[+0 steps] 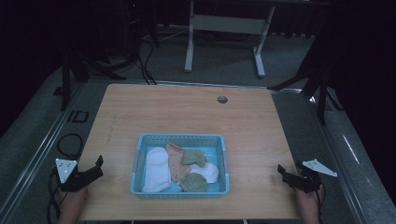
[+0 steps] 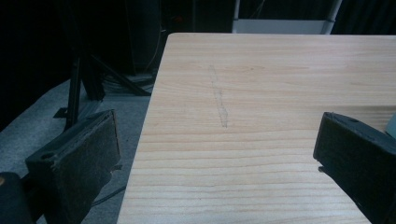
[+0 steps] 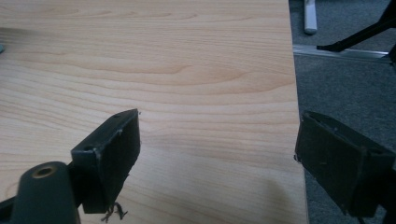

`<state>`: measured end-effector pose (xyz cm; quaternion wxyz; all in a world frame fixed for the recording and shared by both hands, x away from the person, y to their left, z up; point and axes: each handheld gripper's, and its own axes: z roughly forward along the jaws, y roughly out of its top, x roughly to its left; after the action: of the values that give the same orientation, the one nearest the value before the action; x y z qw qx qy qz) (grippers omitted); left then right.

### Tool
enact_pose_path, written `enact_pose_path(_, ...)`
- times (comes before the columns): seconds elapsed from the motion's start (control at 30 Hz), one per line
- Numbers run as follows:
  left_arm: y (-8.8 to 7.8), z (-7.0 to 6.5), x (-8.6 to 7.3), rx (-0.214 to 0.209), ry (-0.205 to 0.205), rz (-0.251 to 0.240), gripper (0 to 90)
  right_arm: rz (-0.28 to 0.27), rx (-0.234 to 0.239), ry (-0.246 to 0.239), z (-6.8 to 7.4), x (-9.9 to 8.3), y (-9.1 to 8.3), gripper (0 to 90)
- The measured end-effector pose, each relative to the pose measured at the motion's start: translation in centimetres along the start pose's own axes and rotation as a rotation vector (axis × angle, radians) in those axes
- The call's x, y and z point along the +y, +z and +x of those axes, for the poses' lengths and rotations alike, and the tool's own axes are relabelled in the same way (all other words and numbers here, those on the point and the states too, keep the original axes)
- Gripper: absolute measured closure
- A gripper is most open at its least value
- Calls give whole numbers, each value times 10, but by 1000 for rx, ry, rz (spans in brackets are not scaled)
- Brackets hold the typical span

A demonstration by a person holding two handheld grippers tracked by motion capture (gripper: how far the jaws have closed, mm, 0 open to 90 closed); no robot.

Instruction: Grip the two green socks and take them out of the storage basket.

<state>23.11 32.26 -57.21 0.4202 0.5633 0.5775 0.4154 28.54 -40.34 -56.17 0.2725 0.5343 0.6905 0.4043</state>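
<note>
Clearly nothing is held yet. In the high view the left hand-held gripper (image 1: 98,164) sits at the lower left of the frame, over the tabletop (image 1: 187,112) edge, and the right hand-held gripper (image 1: 283,171) at the lower right; each has its jaws spread with only bare wood between them, which the two gripper views bear out. The work lies between them: a light blue basket (image 1: 139,163) in the lower middle of the frame, well apart from both grippers, holding a heap of socks. A white sock (image 1: 156,170) lies along its left side, a tan sock (image 1: 175,161) beside it, a green sock (image 1: 194,157) toward the upper right of the heap, a second green sock (image 1: 193,183) at the lower edge, and another white one (image 1: 208,171) between the two greens.

The trouble ahead, as I judge it, is the overlap (the tan, green and white pieces lie on one another). A pinch taken where two meet would lift both, or drag a neighbour over the rim. The basket looks light, so a sideways pull on a snagged sock could slide or tip it. The dim light also makes edges hard to pick. A grab at the far-left white sock, which lies most apart, seems safest.
</note>
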Motion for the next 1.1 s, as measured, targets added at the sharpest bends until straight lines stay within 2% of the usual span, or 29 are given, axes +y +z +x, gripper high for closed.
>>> enact_pose_path(0.17,0,0,0,-1,-1,-2,7,26,-6,3,0,0,1,141)
enact_pose_path(0.23,0,0,0,0,-1,-1,7,53,-4,17,-1,1,3,141)
enact_pose_path(0.33,0,0,0,0,-1,-1,7,60,24,14,-1,1,4,140)
enact_pose_path(0.47,0,0,0,-1,-2,-2,7,78,130,-27,-4,2,4,133)
enact_pose_path(0.53,0,0,0,-1,-2,-2,7,108,162,-83,-6,3,6,131)
enact_pose_path(0.57,0,0,0,-2,-1,-2,7,120,169,-95,-6,3,6,130)
enact_pose_path(0.67,0,0,0,-3,-2,-3,7,157,238,-136,-7,4,7,132)
enact_pose_path(0.87,0,0,0,-2,-1,-2,7,181,320,-155,-6,10,3,133)
enact_pose_path(1.03,0,0,0,-1,0,0,7,238,415,-183,-3,17,0,130)
enact_pose_path(1.1,0,0,0,-1,0,-1,7,258,438,-206,1,21,-2,131)
